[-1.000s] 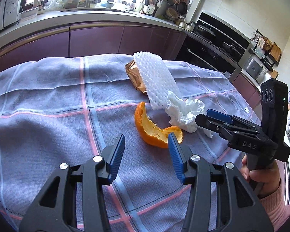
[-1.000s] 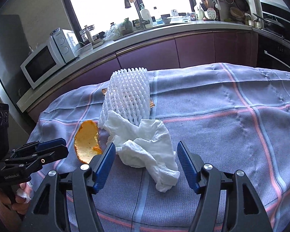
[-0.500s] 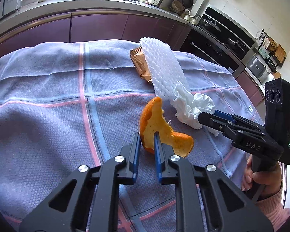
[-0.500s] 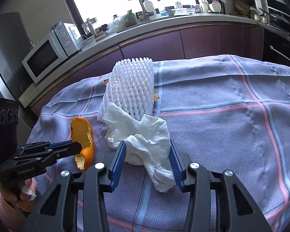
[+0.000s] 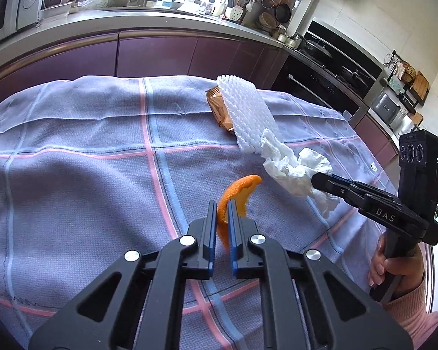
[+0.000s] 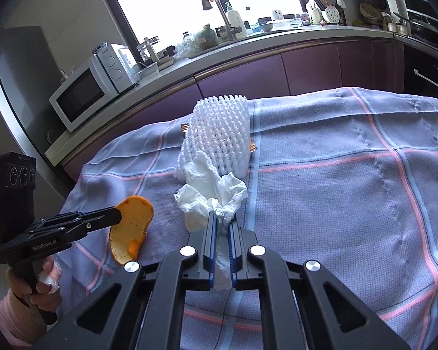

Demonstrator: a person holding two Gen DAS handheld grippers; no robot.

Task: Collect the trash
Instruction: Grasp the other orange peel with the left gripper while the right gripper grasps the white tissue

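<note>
My left gripper is shut on an orange peel and holds it above the checked cloth; the peel also shows in the right wrist view. My right gripper is shut on a crumpled white tissue, also seen in the left wrist view. Behind the tissue lies a white foam fruit net on top of a brown wrapper, mostly hidden in the right wrist view.
The table is covered by a purple-blue cloth with pink and blue lines. Beyond it runs a kitchen counter with a microwave, a sink tap and utensils. An oven stands at the right.
Both grippers have closed: the left one on the orange peel, the right one on the tissue. Both pieces have been lifted off the cloth.
</note>
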